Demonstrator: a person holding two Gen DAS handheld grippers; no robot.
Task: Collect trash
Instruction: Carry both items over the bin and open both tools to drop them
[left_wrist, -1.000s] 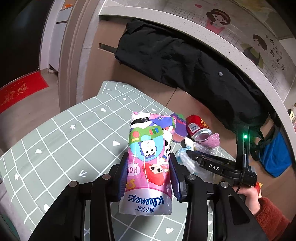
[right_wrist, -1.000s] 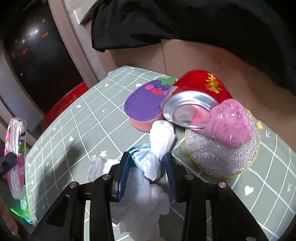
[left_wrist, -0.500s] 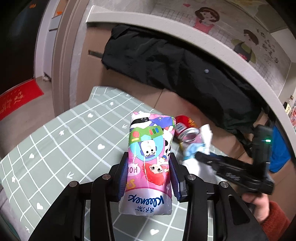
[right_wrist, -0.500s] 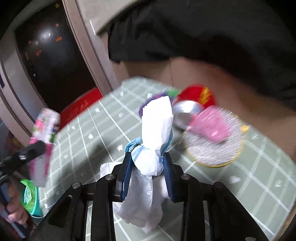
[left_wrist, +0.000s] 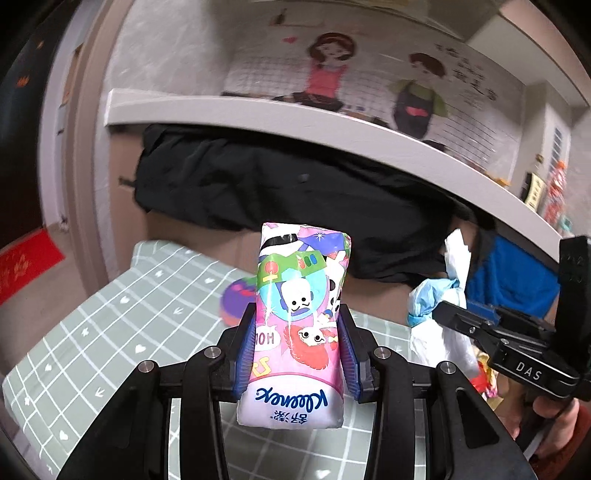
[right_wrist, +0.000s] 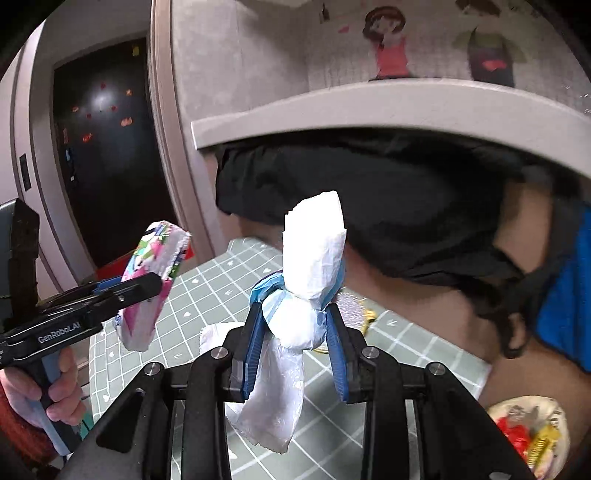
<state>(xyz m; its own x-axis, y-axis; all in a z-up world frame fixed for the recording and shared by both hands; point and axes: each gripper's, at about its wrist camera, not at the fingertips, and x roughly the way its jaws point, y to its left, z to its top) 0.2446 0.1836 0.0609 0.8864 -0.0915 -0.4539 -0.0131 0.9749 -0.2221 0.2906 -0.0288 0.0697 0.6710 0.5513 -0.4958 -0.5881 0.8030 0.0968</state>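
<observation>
Left wrist view shows the pink cartoon-printed tissue pack (left_wrist: 299, 325) squeezed between the blue pads of the left gripper (left_wrist: 297, 354), held up in the air above the green checked table cover (left_wrist: 122, 332). Over in the right wrist view, the right gripper (right_wrist: 295, 332) pinches a bunch of white crumpled tissue and thin blue-and-white plastic (right_wrist: 306, 295), also lifted off the table. Its jaws have just closed tighter, and the bunch sits between them.

So two bits of trash look picked up, but neither is in a bin yet. No bin can be seen in either view, so where they will go is a guess.

More things wait on the table: a purple round foam piece (left_wrist: 236, 299), half hidden behind the pack, and a shiny silver thing (right_wrist: 351, 306) peeking out behind the bunch. Both are too blurry and covered to name well. A black coat (right_wrist: 369, 206) hangs behind the table.
</observation>
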